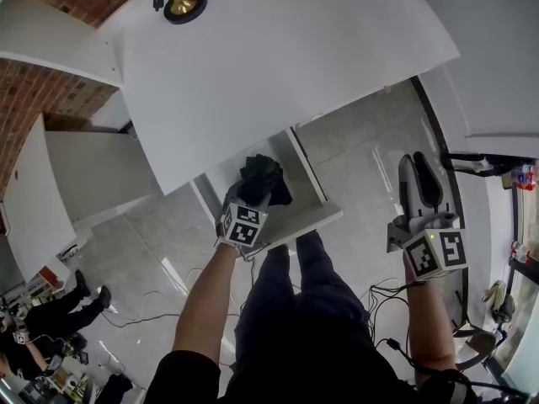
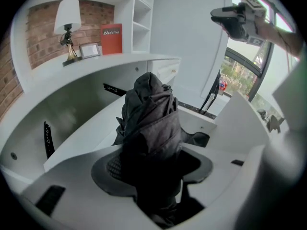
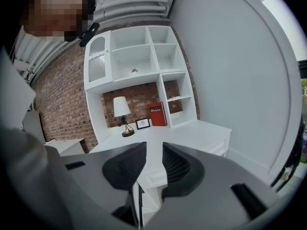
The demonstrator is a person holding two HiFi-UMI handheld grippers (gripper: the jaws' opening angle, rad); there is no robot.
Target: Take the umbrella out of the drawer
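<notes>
A dark grey folded umbrella [image 1: 263,178] hangs above the open white drawer [image 1: 308,219] under the desk, and my left gripper [image 1: 257,194] is shut on it. In the left gripper view the umbrella [image 2: 152,119] fills the space between the jaws of the left gripper [image 2: 152,164], its crumpled fabric sticking up past the pads, with the drawer's inside [image 2: 96,123] below it. My right gripper [image 1: 418,183] is held out to the right over the floor, away from the drawer. The right gripper [image 3: 154,164] is open by a narrow gap, with nothing between the pads.
The white desk top [image 1: 278,57] carries a brass lamp [image 1: 181,2], a red book [image 2: 111,38] and a small picture frame [image 2: 89,50]. Cables [image 1: 383,297] lie on the floor by my legs. Another person's legs [image 1: 50,310] show at the lower left.
</notes>
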